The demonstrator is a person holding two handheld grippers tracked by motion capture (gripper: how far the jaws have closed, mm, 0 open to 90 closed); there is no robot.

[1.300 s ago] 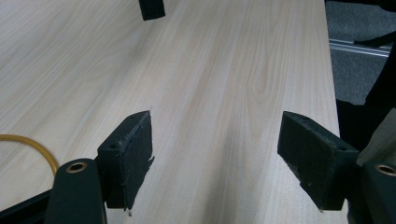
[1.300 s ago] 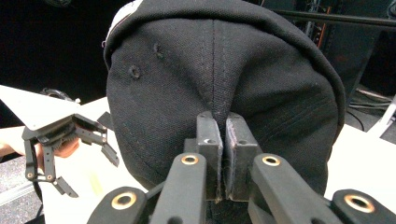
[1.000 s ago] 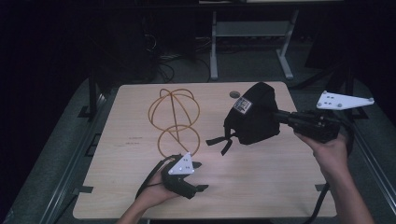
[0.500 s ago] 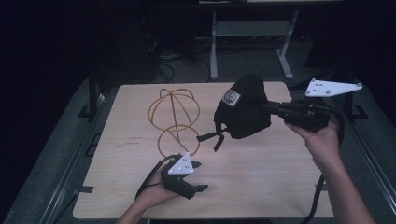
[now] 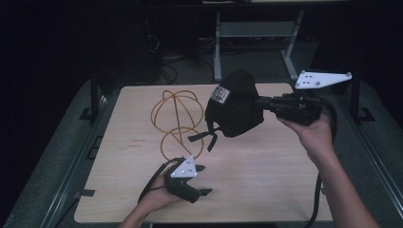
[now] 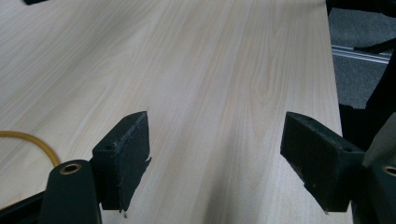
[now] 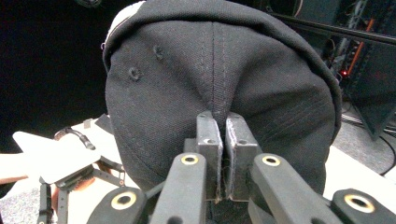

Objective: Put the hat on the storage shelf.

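A black cap (image 5: pixel 235 103) with a small label patch hangs in the air above the table's far right part, its straps dangling. My right gripper (image 5: pixel 260 102) holds it level from the right, jaws shut on the cap's fabric (image 7: pixel 219 70); in the right gripper view the gripper (image 7: pixel 222 122) pinches a seam at the crown. An orange wire frame (image 5: pixel 175 118) of looped rings stands on the wooden table (image 5: pixel 266 175) left of the cap. My left gripper (image 5: pixel 202 180) rests on the table near the front edge, and its jaws (image 6: pixel 217 154) stand wide open over bare wood.
A metal stand (image 5: pixel 259 33) and cables sit on the dark floor beyond the table's far edge. Dark rails run along both sides of the table. A bit of orange wire (image 6: pixel 32 140) lies left of the left jaw.
My right gripper has lifted the cap and carried it left and toward the far side of the table. The left gripper has stayed where it was.
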